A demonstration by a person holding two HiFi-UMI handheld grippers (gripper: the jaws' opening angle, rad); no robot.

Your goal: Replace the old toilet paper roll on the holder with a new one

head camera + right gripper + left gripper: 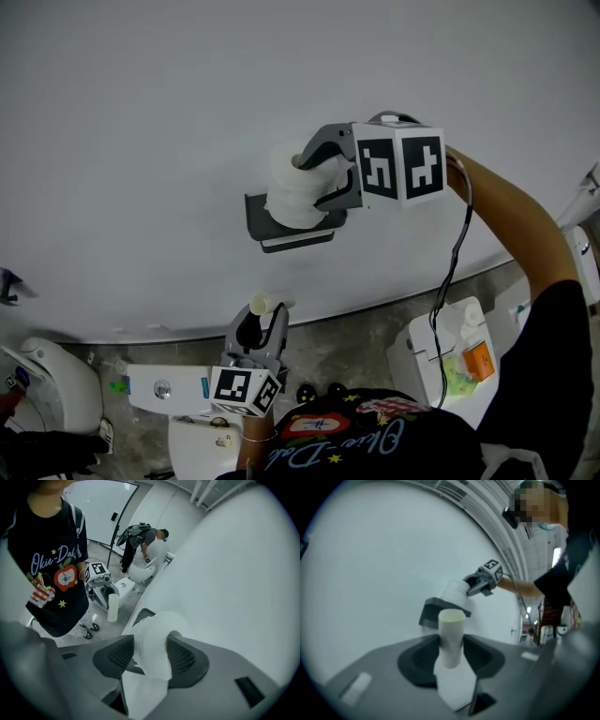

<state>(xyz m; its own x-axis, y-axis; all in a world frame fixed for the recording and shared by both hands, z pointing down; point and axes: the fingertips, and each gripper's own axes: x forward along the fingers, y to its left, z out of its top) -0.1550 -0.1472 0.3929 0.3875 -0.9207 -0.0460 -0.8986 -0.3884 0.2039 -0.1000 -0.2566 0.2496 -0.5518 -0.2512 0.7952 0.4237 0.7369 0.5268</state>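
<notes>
A new white toilet paper roll point(298, 187) sits tilted at the dark wall holder point(281, 234). My right gripper point(323, 173) straddles it, one finger above and one below. In the right gripper view the roll point(151, 641) fills the gap between wide-set jaws without looking squeezed, and a loose sheet hangs down. Lower down, my left gripper point(263, 323) is shut on the old cardboard tube point(261, 304). In the left gripper view the tube point(451, 639) stands upright between the jaws with a scrap of paper below it, and the holder point(433, 611) and roll point(457, 592) lie beyond.
A white toilet point(56, 384) stands at the lower left. At the lower right is a white box point(441, 356) with an orange item on it. The white wall point(187, 112) fills the upper view. Another person point(140, 536) bends over a toilet farther off.
</notes>
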